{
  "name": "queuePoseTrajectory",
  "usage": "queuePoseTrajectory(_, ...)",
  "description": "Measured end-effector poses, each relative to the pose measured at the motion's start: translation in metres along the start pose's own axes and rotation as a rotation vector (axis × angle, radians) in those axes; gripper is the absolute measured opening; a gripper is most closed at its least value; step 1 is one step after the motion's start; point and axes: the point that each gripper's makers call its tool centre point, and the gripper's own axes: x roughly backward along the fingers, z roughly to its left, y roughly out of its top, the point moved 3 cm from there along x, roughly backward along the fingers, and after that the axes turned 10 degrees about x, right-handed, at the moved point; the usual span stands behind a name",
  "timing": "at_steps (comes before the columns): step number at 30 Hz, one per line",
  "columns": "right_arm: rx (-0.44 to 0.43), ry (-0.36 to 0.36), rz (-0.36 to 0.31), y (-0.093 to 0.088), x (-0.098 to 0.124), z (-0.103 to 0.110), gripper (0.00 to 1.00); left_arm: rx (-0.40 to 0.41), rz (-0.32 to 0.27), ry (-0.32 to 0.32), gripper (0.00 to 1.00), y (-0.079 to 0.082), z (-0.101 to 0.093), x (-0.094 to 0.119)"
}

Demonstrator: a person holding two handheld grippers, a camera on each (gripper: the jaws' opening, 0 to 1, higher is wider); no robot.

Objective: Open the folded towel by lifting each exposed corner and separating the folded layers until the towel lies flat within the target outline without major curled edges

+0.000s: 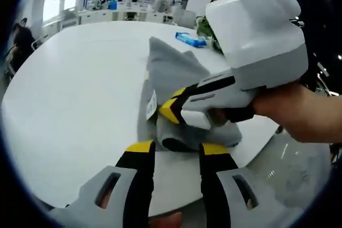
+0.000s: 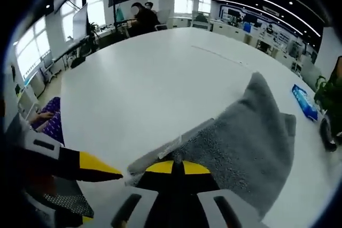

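We saw the grey towel lying bunched on the near part of the white table, close to its near edge. In the left gripper view, the left gripper hovered with its yellow-tipped jaws apart, just short of the towel's near fold, and the right gripper, held by a hand, came in from the right with its jaws clamped on the towel's edge beside a white label. The right gripper view looked along its own jaws, closed together on that edge. A blue packet lay on the table beyond the towel. We made out no containers with contents.
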Motion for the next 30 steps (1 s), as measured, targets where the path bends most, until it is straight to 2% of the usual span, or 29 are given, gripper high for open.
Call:
queuePoseTrajectory(8,-0.077,-0.043,-0.07,-0.003,0.03,-0.028,0.0,-0.004,0.012,-0.003,0.31,0.0,0.001,-0.002)
queuePoseTrajectory(12,-0.123,-0.089,-0.11,-0.009,0.05,-0.051,0.0,-0.022,0.024,-0.007,0.31,-0.002,-0.002,-0.002)
queuePoseTrajectory(17,-0.188,-0.126,-0.181,-0.019,0.073,-0.074,0.0,-0.034,0.016,-0.01,0.31,0.0,-0.004,0.0)
queuePoseTrajectory(23,-0.245,-0.16,-0.258,-0.025,0.097,-0.091,0.0,-0.024,0.008,-0.016,0.31,0.001,-0.004,0.0)
queuePoseTrajectory(30,-0.297,-0.211,-0.288,-0.038,0.116,-0.111,0.0,-0.012,0.007,-0.011,0.31,0.0,-0.002,0.001)
